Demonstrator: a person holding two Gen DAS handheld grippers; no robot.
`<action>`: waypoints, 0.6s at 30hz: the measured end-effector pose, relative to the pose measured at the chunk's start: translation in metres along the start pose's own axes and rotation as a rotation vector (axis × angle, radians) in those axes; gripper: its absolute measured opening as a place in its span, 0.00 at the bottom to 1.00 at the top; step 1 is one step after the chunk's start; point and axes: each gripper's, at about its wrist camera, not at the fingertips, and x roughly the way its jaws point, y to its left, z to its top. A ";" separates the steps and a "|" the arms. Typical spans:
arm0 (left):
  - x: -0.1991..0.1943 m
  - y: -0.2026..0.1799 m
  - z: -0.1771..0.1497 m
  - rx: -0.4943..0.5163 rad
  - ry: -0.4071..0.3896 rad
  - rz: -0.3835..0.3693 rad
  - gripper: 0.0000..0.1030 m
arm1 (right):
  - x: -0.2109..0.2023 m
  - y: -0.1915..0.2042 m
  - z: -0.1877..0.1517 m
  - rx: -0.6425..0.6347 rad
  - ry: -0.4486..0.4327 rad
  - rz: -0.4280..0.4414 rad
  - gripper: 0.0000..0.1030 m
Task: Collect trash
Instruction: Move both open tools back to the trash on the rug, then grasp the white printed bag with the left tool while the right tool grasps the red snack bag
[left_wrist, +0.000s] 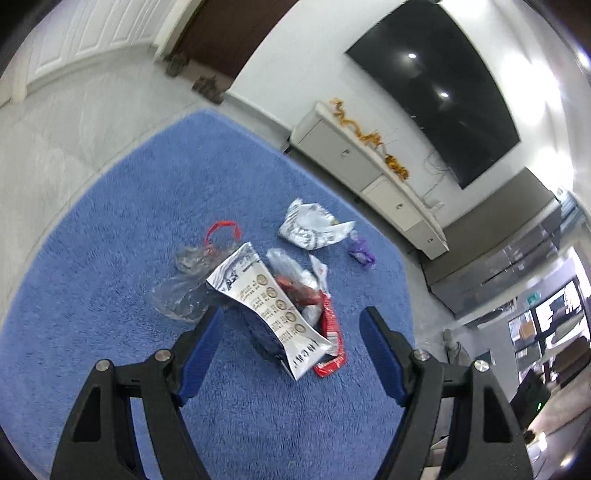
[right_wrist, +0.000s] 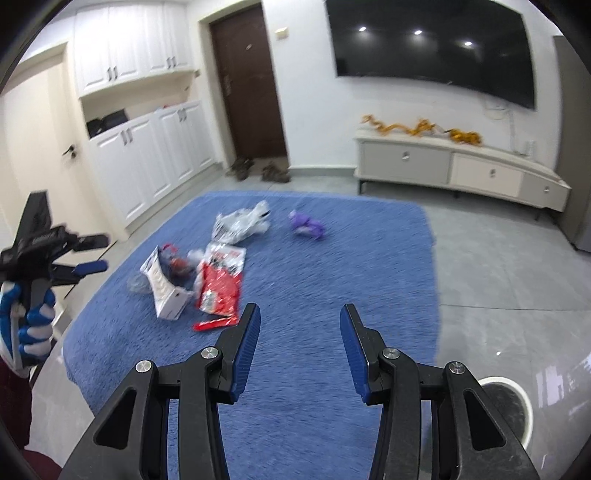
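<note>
Bright indoor light, ceiling lamps glaring on television (right_wrist: 432, 40), motion blur, fisheye-bent edges

Left claw (left_wrist: 291, 325) gapes wide, tilted downward; right claw (right_wrist: 300, 321) also spread (both hold nothing).

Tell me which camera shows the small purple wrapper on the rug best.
The right wrist view: the purple wrapper lies unobstructed on the blue rug, apart from the other trash, though slightly blurred. In the left wrist view the same wrapper appears smaller, near the rug's far edge beside the white crumpled bag.
</note>
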 end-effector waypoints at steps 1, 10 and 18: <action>0.007 0.003 0.002 -0.018 0.013 0.001 0.72 | 0.007 0.003 -0.001 -0.008 0.015 0.013 0.43; 0.059 0.015 0.001 -0.116 0.116 0.027 0.72 | 0.052 0.022 0.001 -0.042 0.087 0.085 0.43; 0.087 0.019 0.007 -0.190 0.114 0.059 0.64 | 0.088 0.034 0.011 -0.077 0.132 0.133 0.45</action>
